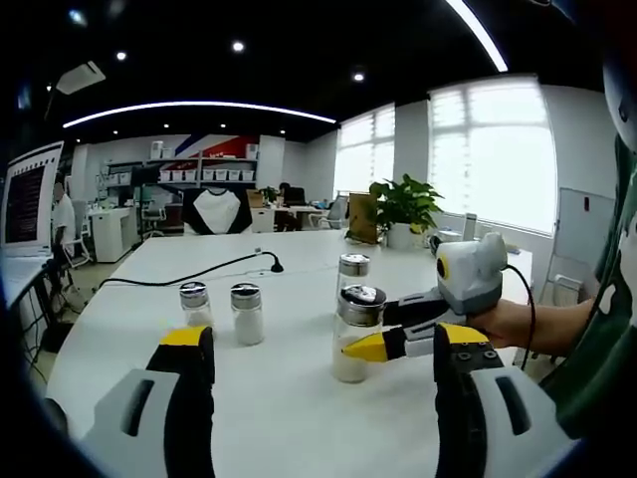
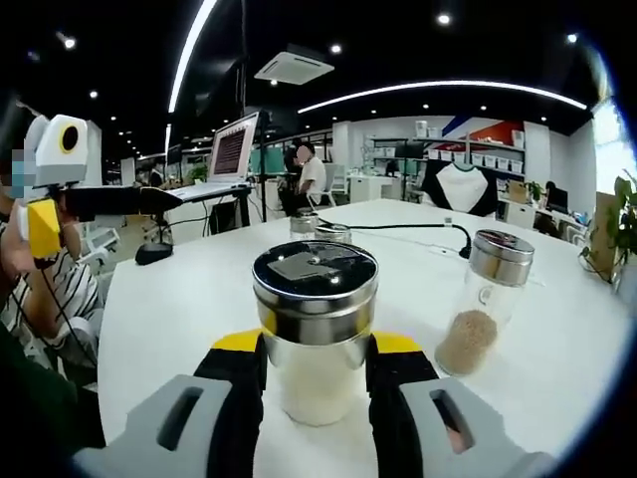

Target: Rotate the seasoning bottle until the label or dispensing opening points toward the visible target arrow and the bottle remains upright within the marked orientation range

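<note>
— Progress: how much is judged done?

— Only the grasp. The seasoning bottle [image 2: 315,334] is clamped between the jaws of the right gripper [image 2: 317,370], just below its metal lid [image 2: 315,276], and it is held upright on the white table [image 2: 179,299]. From the left gripper view the same bottle [image 1: 356,334] is seen with the yellow-tipped jaws of the right gripper [image 1: 383,334] closed on its glass from the side.

— And the turn itself?

— It cannot be judged. No target arrow or marked range is made out on the table around the bottle, and no label is seen on the glass. The dispensing flap on the lid is visible, but where it should point is not shown, so the rotation is taken as still to be done or checked.

— The left gripper?

— The left gripper [image 1: 323,363] is held open and empty, near the bottle and apart from it.

— What else stands by the bottle?

— A brown-spice shaker [image 2: 485,312] is just beside the bottle; two small shakers [image 1: 221,311] stand well apart from it, and a black cable [image 1: 189,271] lies beyond them.
</note>
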